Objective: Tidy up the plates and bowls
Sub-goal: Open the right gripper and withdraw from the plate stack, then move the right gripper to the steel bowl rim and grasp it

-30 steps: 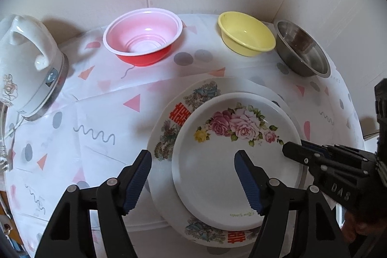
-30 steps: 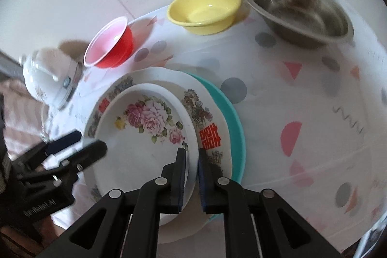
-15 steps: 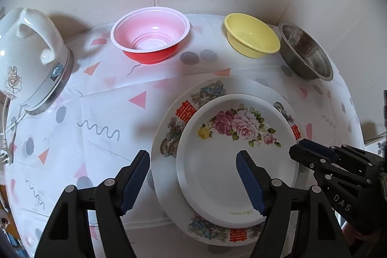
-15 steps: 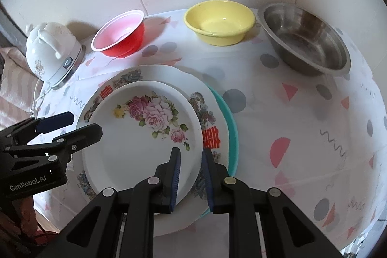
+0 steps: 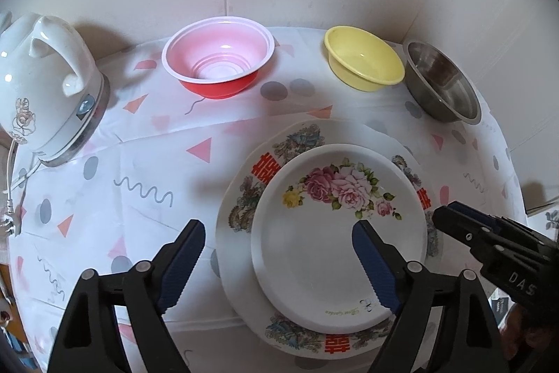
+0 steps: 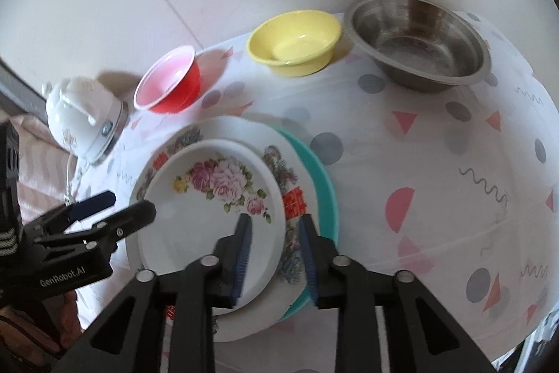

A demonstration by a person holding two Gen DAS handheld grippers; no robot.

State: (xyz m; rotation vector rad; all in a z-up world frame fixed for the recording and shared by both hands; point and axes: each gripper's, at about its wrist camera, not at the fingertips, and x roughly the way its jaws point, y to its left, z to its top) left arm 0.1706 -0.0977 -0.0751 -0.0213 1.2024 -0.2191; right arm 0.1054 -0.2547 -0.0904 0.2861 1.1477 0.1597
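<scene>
Right tongs [image 6: 274, 235]: we find them part open over the rose plate's rim, gripping nothing.
Left tongs [image 5: 277, 247]: spread wide, empty, above the stack's near side.
Rose plate [image 5: 335, 233]: glossy, round, topmost; nested by size, we judge.
Crested plate [image 6: 290, 194]: scalloped, beneath it.
Teal plate [image 6: 326, 191]: lowest.
Red bowl [image 5: 220, 62], yellow bowl [image 5: 363, 63], steel bowl [image 5: 442, 84]: loose along the wall, unstacked.

Plate stack: rose-print plate [image 5: 335, 233] on top, larger plate with red characters [image 5: 258, 170] beneath, teal plate [image 6: 323, 184] at bottom. Behind stack, separate, upright: red bowl [image 5: 220, 58], yellow bowl [image 5: 363, 62], steel bowl [image 5: 442, 86]
</scene>
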